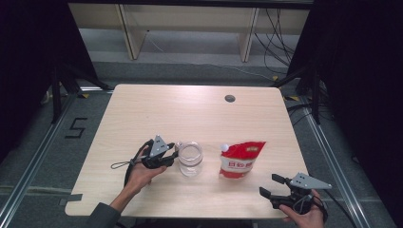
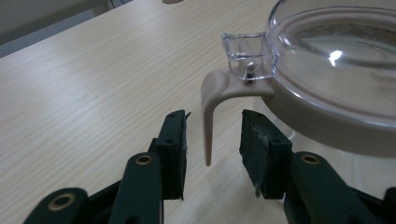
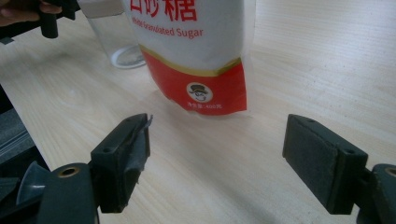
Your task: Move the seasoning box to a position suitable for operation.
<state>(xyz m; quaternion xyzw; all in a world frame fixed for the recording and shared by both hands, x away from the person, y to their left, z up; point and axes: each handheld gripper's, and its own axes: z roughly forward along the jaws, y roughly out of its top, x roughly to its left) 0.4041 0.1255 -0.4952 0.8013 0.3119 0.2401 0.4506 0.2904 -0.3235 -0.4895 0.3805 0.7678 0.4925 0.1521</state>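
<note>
A clear glass jar (image 1: 190, 158) with a clear lid (image 2: 336, 60) in a beige rim stands left of the table's centre. A beige clasp lever (image 2: 208, 126) hangs down from the rim. My left gripper (image 1: 174, 156) is at the jar's left side. In the left gripper view the left gripper (image 2: 212, 140) has a jaw on each side of the lever, with a gap on both sides, so it is open. A red and white sugar pouch (image 1: 240, 160) stands to the right of the jar. My right gripper (image 1: 268, 185) is wide open near the front edge, facing the pouch (image 3: 196, 56) from a short way off.
The light wooden table (image 1: 190, 109) has a round cable hole (image 1: 230, 98) at the back. Behind it are pale furniture legs and floor cables. Black stands flank the table. The right gripper view also shows the jar (image 3: 116, 37) beside the pouch.
</note>
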